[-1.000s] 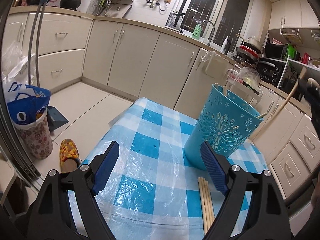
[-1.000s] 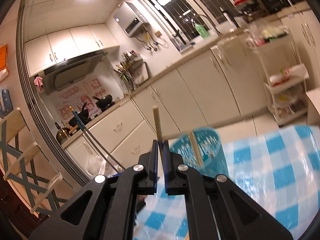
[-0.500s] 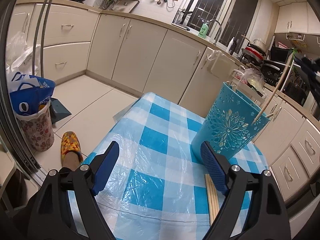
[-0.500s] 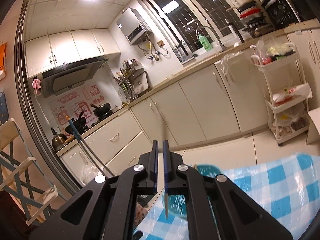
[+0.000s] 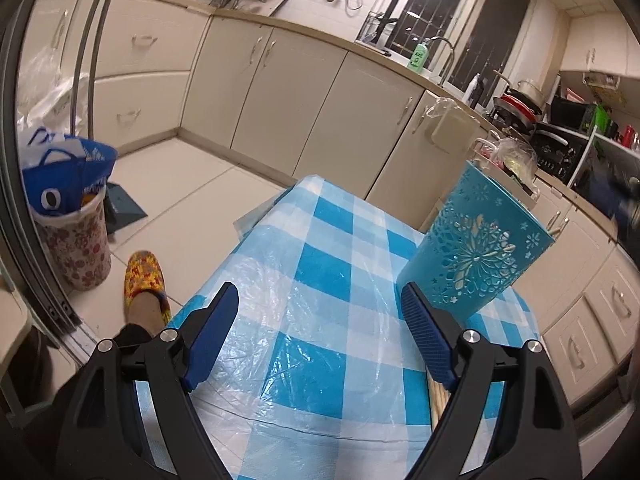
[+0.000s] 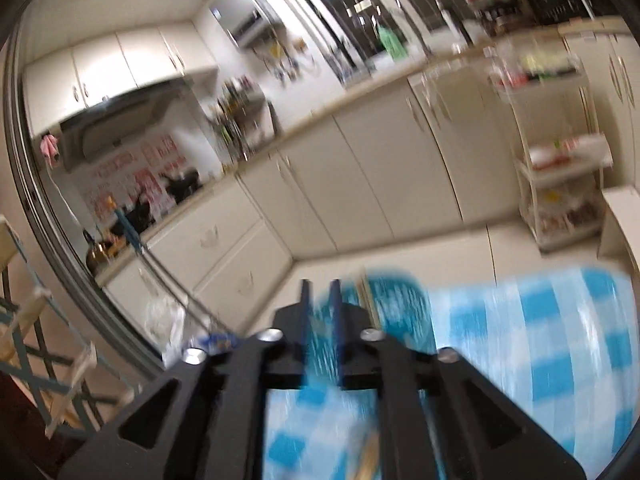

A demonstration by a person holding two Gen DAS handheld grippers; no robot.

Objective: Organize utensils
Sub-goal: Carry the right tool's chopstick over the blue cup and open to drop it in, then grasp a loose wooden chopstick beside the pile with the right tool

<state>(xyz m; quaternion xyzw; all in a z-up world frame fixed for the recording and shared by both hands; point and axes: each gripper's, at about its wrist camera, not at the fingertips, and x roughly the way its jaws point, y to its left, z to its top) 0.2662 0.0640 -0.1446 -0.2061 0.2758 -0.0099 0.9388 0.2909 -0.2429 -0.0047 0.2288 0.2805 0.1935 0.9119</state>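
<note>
- Cream kitchen cabinets (image 5: 304,92) run along the back, and in front of them stands a table with a blue and white checked cloth (image 5: 320,280) under clear plastic film.
- On the right part of the cloth stands a turquoise utensil holder (image 5: 476,256). It is a plastic cup with a cut-out snowflake pattern, and it looks tilted in this view.
- Thin pale sticks show through the cut-outs of the holder.
- A bundle of pale wooden chopsticks (image 5: 437,398) lies flat on the cloth near the front edge, partly hidden behind the right finger of the left gripper (image 5: 320,324).
- That gripper is spread wide above the cloth and holds nothing; its blue pads (image 5: 212,336) are well apart.
- From the right wrist the picture is blurred. The right gripper (image 6: 321,312) has its fingers apart with a narrow gap, and nothing is between them. The holder (image 6: 394,300) is just beyond its tips.
- On the floor at the left stands a flowered bin (image 5: 78,240) with a blue bag (image 5: 60,180).
</note>
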